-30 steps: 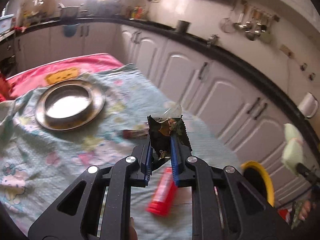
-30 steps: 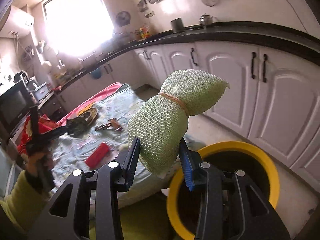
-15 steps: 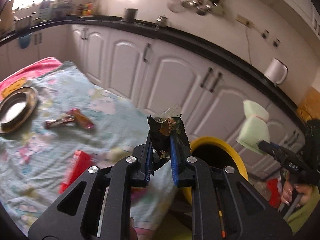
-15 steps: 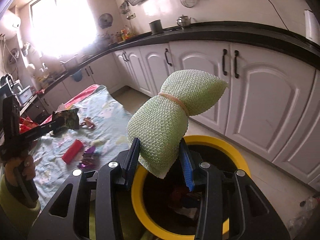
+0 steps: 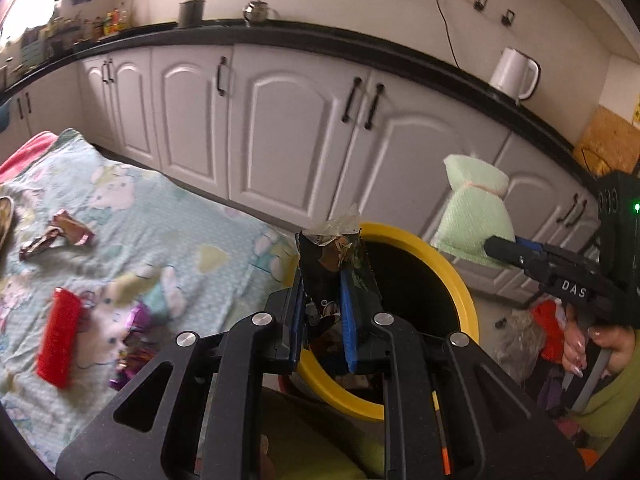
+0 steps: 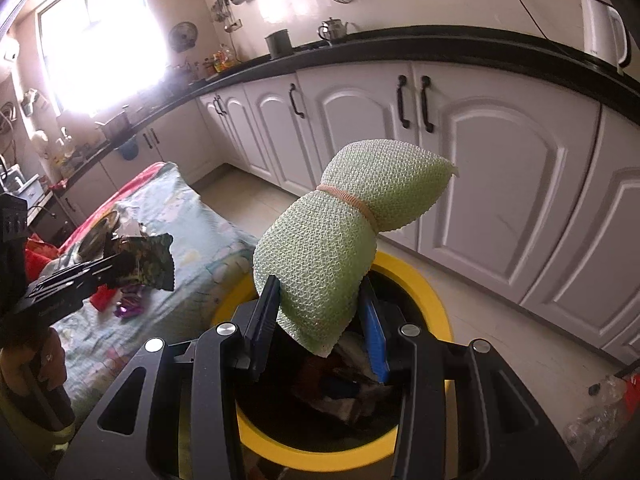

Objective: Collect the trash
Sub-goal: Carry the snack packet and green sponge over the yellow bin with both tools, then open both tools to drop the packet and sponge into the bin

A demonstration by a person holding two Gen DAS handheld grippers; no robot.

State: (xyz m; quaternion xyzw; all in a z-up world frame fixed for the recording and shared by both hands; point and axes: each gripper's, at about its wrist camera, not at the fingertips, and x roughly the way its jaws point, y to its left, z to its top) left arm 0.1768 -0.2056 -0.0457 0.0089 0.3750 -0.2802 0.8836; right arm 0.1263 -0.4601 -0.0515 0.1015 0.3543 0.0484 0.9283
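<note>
Change: swung away from the plate, off the bed middle, toward the bin; bin mouth now under both tools, closer than a second ago.
Meaning: likely the drop stage; release not yet made.
Left gripper: clamped on a wrapper, above the bin's near rim.
Right gripper: clamped on a sponge, over the bin mouth.
Wrapper: dark crinkled foil, torn serrated top, clear shiny flap.
Sponge: pale green knit mesh, soft, pinched by a rubber band into two lobes.
Bin: round, yellow rim, black inside, litter at the bottom.
Bed: thin printed sheet; red pack and purple foil near its bin-side edge, brown wrappers further in.
</note>
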